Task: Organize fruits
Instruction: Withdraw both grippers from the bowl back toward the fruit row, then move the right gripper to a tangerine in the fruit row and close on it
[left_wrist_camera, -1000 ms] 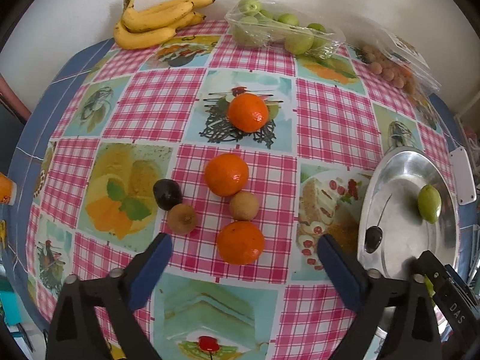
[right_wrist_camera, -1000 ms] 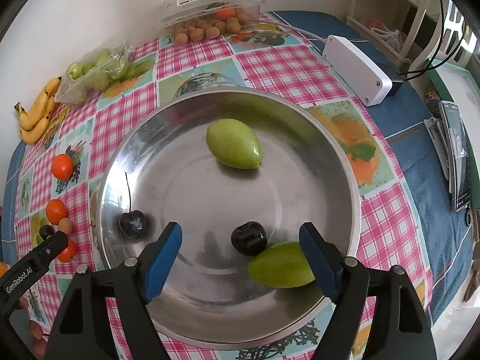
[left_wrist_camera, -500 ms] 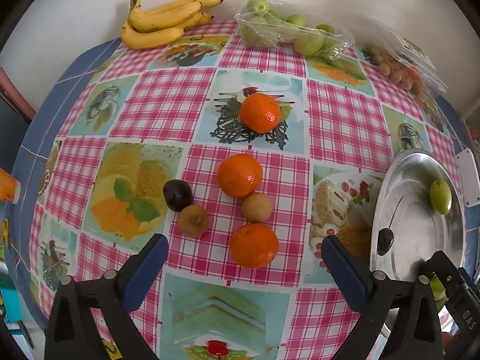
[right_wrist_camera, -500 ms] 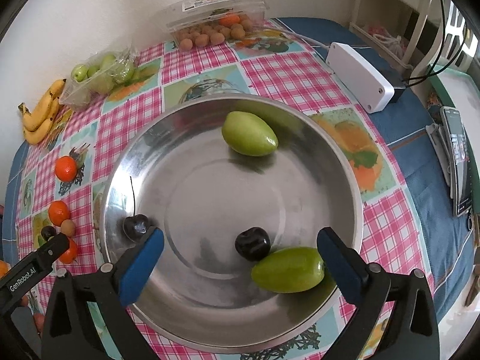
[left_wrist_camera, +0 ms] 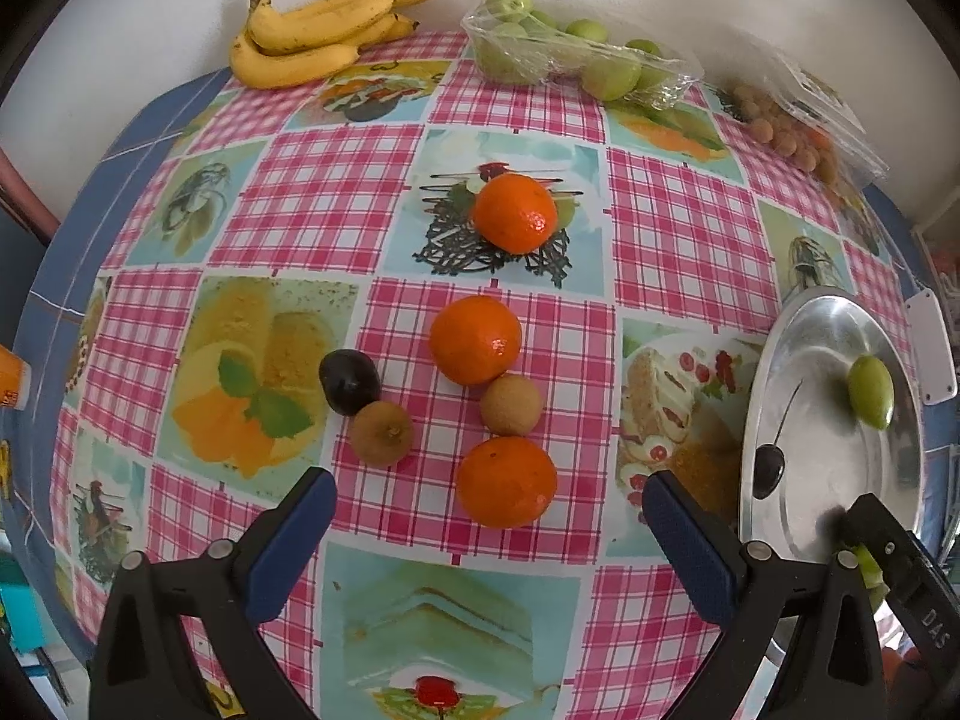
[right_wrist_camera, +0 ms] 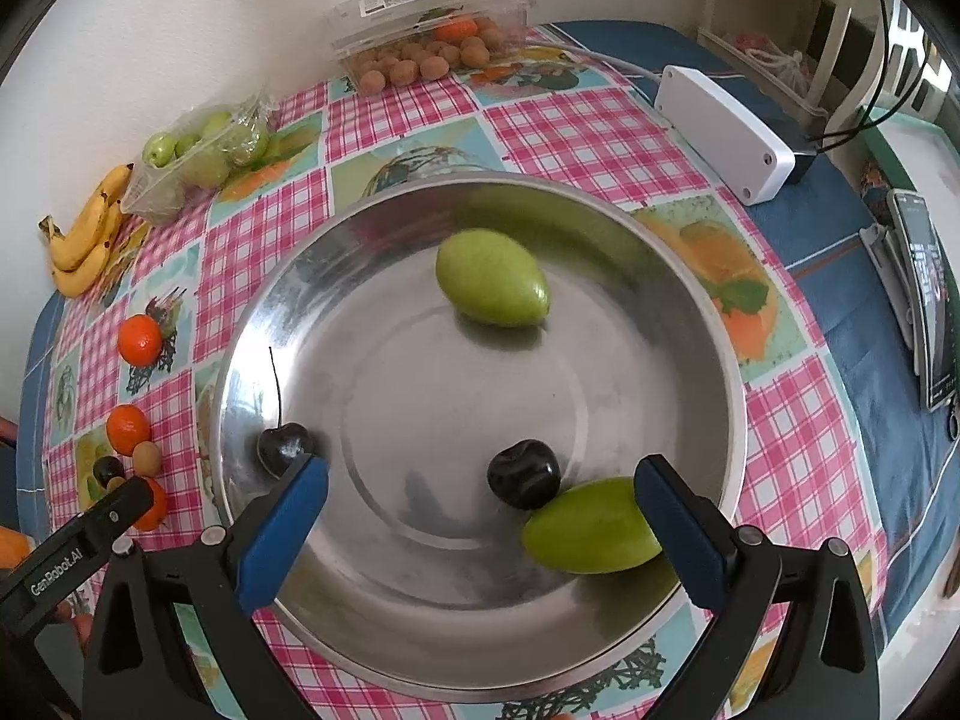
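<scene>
My left gripper (left_wrist_camera: 487,517) hangs open above the checked tablecloth, nothing between its blue pads. Just ahead of it lie three tangerines (left_wrist_camera: 506,482), two small brown fruits (left_wrist_camera: 512,405) and a dark fruit (left_wrist_camera: 349,381). My right gripper (right_wrist_camera: 480,495) stands open over the silver plate (right_wrist_camera: 240,360). The plate holds a green fruit (right_wrist_camera: 491,285) at the back. A second green fruit (right_wrist_camera: 591,525) lies by my right pad, touching a dark cherry (right_wrist_camera: 523,474). A stemmed cherry (right_wrist_camera: 282,447) sits by my left pad.
Bananas (left_wrist_camera: 318,30) and a plastic bag of green fruits (left_wrist_camera: 570,57) lie along the back wall. A clear box of small brown fruits (right_wrist_camera: 429,30) sits behind the plate. A white power box (right_wrist_camera: 723,132) and a phone (right_wrist_camera: 927,300) lie to the right.
The right gripper's jaws have spread wide apart; the near green fruit lies free in the plate beside the dark cherry. The left gripper has stayed open and still.
</scene>
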`<state>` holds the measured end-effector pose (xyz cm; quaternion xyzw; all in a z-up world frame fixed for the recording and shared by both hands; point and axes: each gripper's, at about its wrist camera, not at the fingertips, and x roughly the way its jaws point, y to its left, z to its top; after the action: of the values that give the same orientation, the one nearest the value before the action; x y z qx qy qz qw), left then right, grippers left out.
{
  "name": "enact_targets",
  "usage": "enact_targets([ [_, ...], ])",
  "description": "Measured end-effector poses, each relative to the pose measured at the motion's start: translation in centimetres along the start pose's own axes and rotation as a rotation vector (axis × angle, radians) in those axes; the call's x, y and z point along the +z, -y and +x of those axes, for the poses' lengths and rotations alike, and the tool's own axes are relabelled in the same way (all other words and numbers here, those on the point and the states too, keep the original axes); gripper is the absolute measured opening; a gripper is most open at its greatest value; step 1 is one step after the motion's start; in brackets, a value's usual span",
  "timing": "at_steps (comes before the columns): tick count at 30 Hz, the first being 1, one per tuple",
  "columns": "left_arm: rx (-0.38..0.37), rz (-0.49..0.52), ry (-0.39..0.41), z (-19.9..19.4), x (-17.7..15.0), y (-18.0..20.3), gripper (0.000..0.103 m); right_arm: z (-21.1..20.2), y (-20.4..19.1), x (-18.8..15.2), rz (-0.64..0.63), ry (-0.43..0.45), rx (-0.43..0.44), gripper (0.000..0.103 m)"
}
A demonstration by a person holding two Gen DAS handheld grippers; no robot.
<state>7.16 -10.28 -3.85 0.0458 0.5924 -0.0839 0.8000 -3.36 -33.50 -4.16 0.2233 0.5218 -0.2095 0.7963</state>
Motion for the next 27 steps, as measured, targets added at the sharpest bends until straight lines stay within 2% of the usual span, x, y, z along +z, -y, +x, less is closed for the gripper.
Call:
enact_targets([
  [13, -0.023, -0.047, 0.044, -1.1, 0.9, -3.0, 0.103, -0.8, -1.9, 0.2, -0.031, 0.021, -0.009, 0.102],
  [27, 0.013, -0.193, 0.051, -0.9, 1.4, -9.8, 0.103, -1.6, -8.5, -0.4, -0.116, 0.042, 0.090, 0.102],
])
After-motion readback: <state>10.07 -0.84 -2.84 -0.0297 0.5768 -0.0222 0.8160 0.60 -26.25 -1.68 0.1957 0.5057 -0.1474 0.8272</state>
